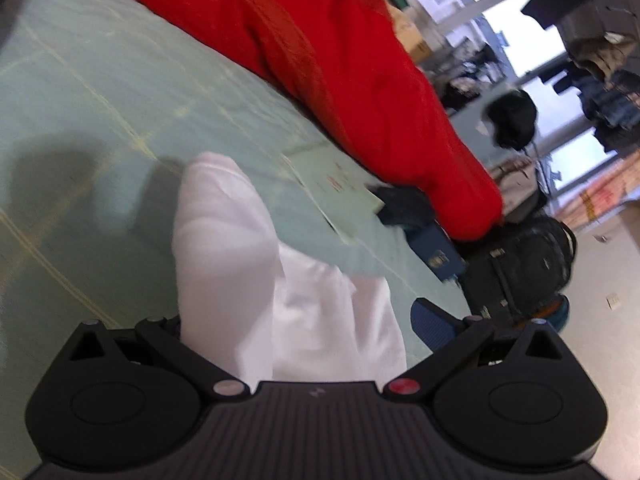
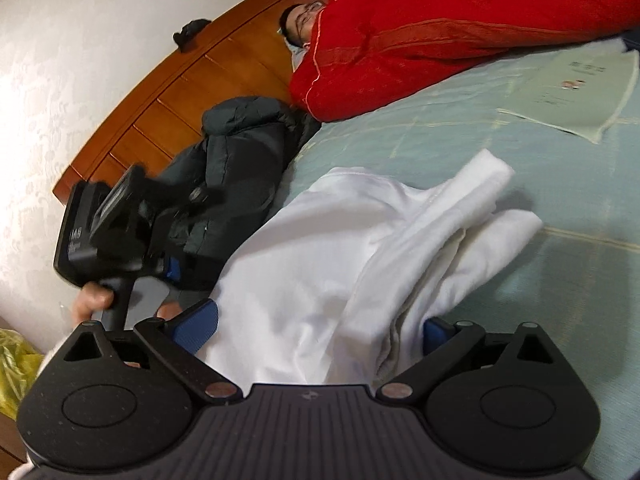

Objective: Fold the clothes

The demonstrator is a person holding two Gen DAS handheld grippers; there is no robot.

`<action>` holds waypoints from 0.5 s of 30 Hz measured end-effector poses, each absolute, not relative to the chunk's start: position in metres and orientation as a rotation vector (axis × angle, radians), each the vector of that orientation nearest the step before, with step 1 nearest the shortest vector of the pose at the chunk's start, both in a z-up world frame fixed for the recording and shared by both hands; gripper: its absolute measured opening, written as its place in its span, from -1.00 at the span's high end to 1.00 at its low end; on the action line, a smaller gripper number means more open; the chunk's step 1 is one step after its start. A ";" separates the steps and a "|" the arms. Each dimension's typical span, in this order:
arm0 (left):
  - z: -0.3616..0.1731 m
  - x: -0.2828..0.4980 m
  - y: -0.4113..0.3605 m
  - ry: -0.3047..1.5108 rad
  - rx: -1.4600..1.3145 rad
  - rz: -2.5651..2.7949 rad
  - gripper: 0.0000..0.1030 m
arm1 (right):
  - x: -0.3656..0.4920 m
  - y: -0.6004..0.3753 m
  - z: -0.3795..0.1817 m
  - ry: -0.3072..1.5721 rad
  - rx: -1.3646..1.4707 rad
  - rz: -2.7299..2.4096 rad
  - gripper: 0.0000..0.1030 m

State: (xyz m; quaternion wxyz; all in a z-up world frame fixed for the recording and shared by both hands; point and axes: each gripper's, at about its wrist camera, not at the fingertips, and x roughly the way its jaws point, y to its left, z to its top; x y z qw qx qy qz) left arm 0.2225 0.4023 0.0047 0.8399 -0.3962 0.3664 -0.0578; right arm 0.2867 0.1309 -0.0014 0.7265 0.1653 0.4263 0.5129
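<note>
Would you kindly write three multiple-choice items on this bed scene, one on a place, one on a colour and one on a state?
1. Where does the booklet lie?
A. on the green sheet, beside the red quilt
B. on the headboard
C. on the dark jacket

2. What colour is the garment between the right gripper's fingers?
A. red
B. white
C. blue

3. How do the right gripper's jaws stand?
A. open, with cloth between them
B. shut on the booklet
C. shut with nothing between them

Answers:
1 A: the booklet rests flat on the sheet just below the quilt.
2 B: the cloth bunched over the blue pads is plain white.
3 A: the two blue pads stand wide apart, with white folds lying across the gap.
</note>
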 end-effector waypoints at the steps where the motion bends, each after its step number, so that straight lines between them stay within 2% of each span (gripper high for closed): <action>1: 0.004 0.224 0.408 0.772 -0.837 -0.111 -0.94 | 0.284 0.137 -0.003 0.941 0.369 1.135 -0.97; 10: -0.023 0.231 0.437 0.789 -0.821 0.012 -0.94 | 0.264 0.160 -0.034 1.007 0.379 1.184 -0.97; 15: -0.017 0.221 0.443 0.742 -0.732 0.109 -0.94 | 0.268 0.142 -0.051 1.051 0.438 1.166 -0.97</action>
